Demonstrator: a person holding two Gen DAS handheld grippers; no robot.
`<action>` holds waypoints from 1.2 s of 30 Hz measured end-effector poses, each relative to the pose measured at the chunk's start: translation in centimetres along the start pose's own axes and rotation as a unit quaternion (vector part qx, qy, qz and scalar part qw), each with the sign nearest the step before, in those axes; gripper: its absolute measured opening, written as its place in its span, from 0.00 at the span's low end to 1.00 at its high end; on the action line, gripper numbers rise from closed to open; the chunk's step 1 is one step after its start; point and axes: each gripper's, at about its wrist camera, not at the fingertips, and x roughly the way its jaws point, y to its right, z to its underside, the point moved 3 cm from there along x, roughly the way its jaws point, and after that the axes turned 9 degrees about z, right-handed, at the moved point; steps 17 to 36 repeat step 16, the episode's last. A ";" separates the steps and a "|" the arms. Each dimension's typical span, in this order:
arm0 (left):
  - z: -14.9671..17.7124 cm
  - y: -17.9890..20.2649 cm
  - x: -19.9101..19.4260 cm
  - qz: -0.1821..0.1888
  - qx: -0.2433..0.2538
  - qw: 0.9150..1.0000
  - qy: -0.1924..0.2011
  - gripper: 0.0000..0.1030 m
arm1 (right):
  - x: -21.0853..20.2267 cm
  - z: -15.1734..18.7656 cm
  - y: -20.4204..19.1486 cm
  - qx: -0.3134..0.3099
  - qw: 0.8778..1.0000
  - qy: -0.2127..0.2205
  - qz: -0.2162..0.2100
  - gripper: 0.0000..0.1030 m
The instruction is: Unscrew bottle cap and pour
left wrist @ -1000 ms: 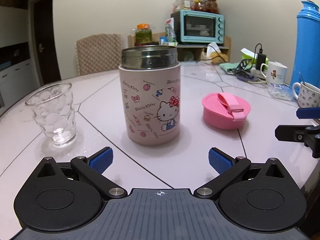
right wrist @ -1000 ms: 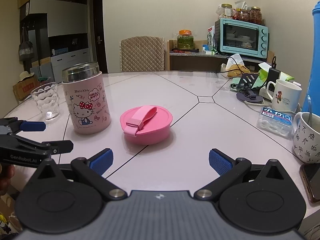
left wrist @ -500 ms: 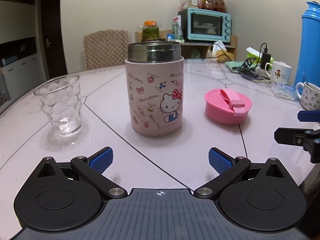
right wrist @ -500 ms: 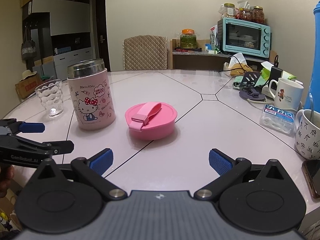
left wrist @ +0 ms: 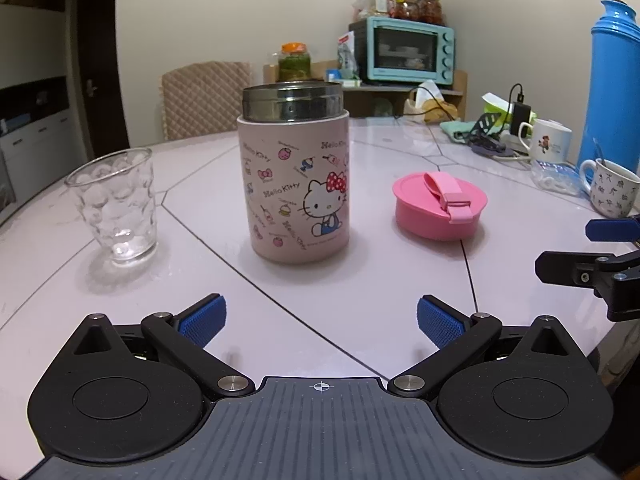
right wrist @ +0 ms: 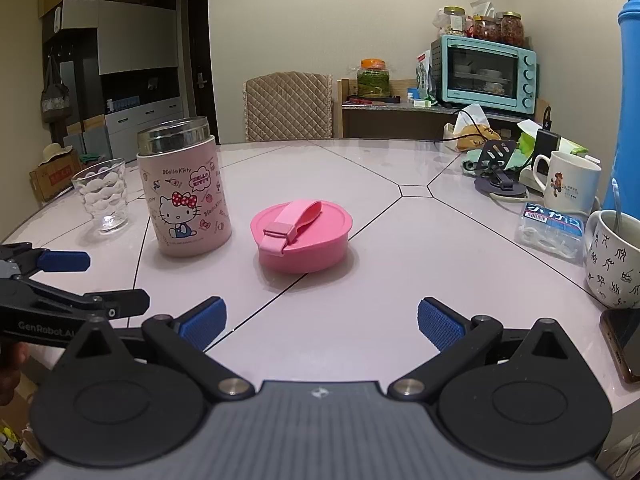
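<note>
A pink Hello Kitty bottle point(left wrist: 296, 184) with an open steel mouth stands upright on the table, also in the right wrist view point(right wrist: 184, 196). Its pink cap point(left wrist: 438, 206) with a strap lies on the table to its right, apart from it, seen too in the right wrist view point(right wrist: 302, 236). A clear glass point(left wrist: 114, 206) stands to the bottle's left point(right wrist: 102, 196). My left gripper point(left wrist: 318, 318) is open and empty, short of the bottle. My right gripper point(right wrist: 318, 318) is open and empty, short of the cap.
At the right stand a white patterned mug point(right wrist: 614, 258), a white cartoon mug point(right wrist: 570, 180), a plastic packet point(right wrist: 550, 226), a tall blue flask point(left wrist: 614, 80) and a phone point(right wrist: 624, 340). A chair point(right wrist: 288, 106) and a teal oven point(right wrist: 484, 74) lie beyond the table.
Both grippers have drawn back and shifted slightly, so the bottle, cap and glass sit a little differently in view. Both grippers stay open; nothing on the table has moved.
</note>
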 end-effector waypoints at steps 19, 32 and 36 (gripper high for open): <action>0.0 0.1 0.0 0.006 0.002 1.000 0.008 1.00 | 0.2 0.2 -0.2 -0.001 1.000 -0.001 -0.003 1.00; 0.0 0.1 0.0 0.006 0.002 1.000 0.008 1.00 | 0.2 0.2 -0.2 -0.001 1.000 -0.001 -0.003 1.00; 0.0 0.1 0.0 0.006 0.002 1.000 0.008 1.00 | 0.2 0.2 -0.2 -0.001 1.000 -0.001 -0.003 1.00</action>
